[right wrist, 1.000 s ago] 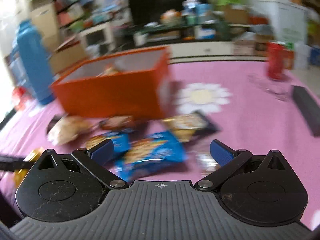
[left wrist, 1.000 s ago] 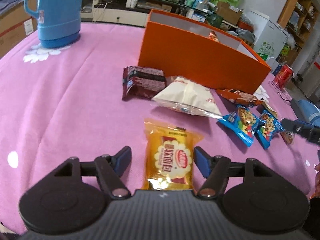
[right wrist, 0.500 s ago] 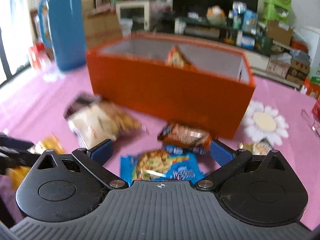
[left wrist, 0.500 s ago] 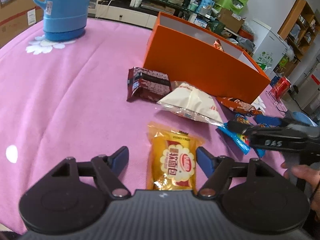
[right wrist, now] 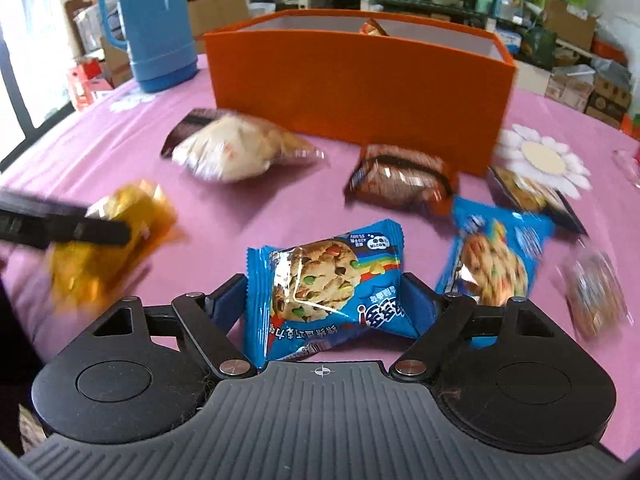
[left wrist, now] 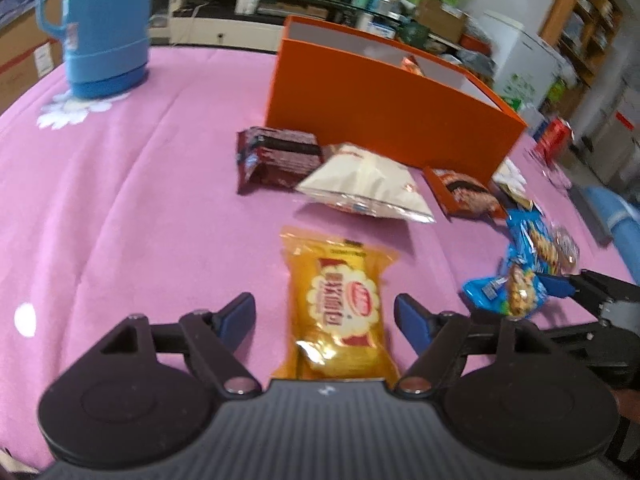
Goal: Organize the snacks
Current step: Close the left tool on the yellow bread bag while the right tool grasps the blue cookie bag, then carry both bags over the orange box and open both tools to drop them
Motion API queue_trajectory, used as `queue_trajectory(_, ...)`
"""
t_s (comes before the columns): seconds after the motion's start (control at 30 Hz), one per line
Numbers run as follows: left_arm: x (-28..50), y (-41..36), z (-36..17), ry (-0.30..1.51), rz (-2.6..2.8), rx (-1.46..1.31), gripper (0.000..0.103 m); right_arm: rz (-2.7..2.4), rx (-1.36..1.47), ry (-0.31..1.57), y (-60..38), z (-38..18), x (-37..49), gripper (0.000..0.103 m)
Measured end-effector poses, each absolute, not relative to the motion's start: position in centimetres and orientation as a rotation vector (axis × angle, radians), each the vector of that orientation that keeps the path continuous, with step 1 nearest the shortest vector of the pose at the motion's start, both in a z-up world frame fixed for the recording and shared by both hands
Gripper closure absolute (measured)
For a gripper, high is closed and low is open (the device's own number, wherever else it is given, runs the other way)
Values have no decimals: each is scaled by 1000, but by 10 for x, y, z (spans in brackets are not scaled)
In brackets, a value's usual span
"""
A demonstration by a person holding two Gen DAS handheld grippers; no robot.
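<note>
A yellow bread packet (left wrist: 336, 300) lies on the pink tablecloth between the fingers of my left gripper (left wrist: 324, 308). Its jaws are opening and the pads stand clear of the wrapper. My right gripper (right wrist: 324, 286) is closing on a blue cookie packet (right wrist: 320, 280); both pads press its crumpled ends. The left wrist view shows that packet (left wrist: 504, 292) at the lower right with a right finger (left wrist: 558, 285) against it. The orange box (left wrist: 380, 96) stands open behind, one snack peeking over its rim.
In front of the box lie a dark brown packet (left wrist: 280, 156), a white bag (left wrist: 364, 184), an orange-brown packet (left wrist: 464, 196) and a second blue cookie packet (right wrist: 496, 256). A blue thermos (left wrist: 106, 24) stands far left, a red can (left wrist: 554, 136) far right.
My right gripper swung left across the table, dropped over the blue cookie packet and drew its jaws in onto it. The left gripper stayed over the yellow packet, jaws slightly wider.
</note>
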State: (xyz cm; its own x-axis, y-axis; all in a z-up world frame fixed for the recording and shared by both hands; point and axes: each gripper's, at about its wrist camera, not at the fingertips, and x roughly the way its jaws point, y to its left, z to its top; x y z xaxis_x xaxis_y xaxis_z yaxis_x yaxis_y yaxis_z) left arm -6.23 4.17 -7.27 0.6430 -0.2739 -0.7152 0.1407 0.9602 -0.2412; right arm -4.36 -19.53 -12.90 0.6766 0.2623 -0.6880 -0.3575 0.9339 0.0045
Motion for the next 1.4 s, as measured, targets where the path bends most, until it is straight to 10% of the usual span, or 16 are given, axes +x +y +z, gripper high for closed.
queue_trajectory(0.17, -62, 25, -77, 849, -237, -89, 24, 330, -131, 738, -202, -135, -61, 19)
queue_trajectory(0.4, -59, 16, -82, 823, -160, 31, 34, 319, -131, 743, -196, -136, -52, 16)
queue_trajectory(0.47, -64, 15, -79, 817, -185, 61, 58, 325, -135, 735, -197, -136, -54, 30)
queue_trajectory(0.57, -75, 20, -71, 822, -209, 49, 63, 335, -106, 714, -206, -127, -62, 69)
queue_trajectory(0.73, -84, 33, -65, 820, -201, 11, 63, 333, 17, 696, -226, -116, -73, 74)
queue_trajectory(0.8, -79, 34, -70, 840, -174, 0, 62, 330, 15, 724, -225, -122, -69, 68)
queue_trajectory(0.87, -75, 34, -74, 842, -154, 2, 57, 333, 9, 739, -221, -126, -65, 40)
queue_trajectory(0.93, -75, 31, -74, 831, -137, 25, 37, 318, -40, 749, -214, -129, -67, 26)
queue_trajectory(1.0, -77, 28, -74, 824, -135, 53, 38, 323, -67, 746, -210, -131, -71, 26)
queue_trajectory(1.13, -80, 27, -77, 822, -160, 61, 61, 313, -130, 726, -206, -134, -79, 36)
queue_trajectory(1.27, -79, 36, -67, 819, -168, -29, 64, 327, -45, 712, -218, -126, -85, 72)
queue_trajectory(1.4, -66, 38, -34, 743, -223, -108, 64, 376, 60, 694, -231, -105, -81, 74)
